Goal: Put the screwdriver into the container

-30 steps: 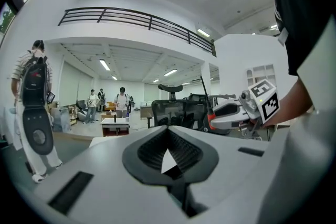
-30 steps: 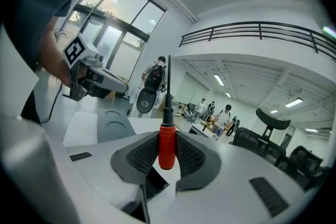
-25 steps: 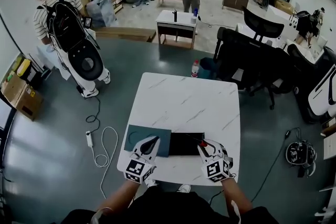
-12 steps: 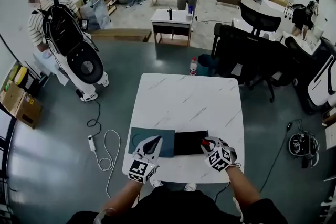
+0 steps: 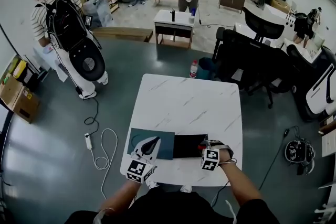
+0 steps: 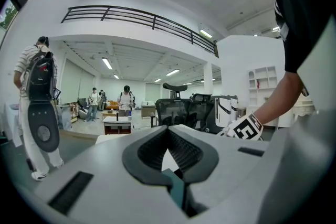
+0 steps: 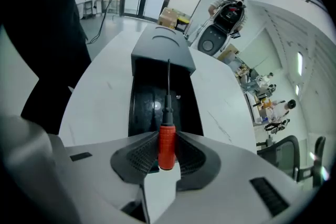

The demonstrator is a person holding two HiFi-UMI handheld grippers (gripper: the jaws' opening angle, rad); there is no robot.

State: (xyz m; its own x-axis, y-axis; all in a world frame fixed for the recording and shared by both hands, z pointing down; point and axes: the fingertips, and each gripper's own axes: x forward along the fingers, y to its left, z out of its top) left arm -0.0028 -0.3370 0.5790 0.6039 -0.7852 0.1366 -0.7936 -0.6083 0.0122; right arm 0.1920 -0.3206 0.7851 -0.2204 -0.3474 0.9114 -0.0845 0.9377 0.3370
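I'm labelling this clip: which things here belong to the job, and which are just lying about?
In the job: screwdriver, black container, right gripper.
Lying about: teal mat, bottle on the floor, power strip, office chairs.

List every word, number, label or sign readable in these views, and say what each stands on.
No words or numbers can be read.
White cube on the left gripper, white cube on the right gripper: black square marker patterns, not words.
Red-capped plastic bottle on the floor: label too small to read.
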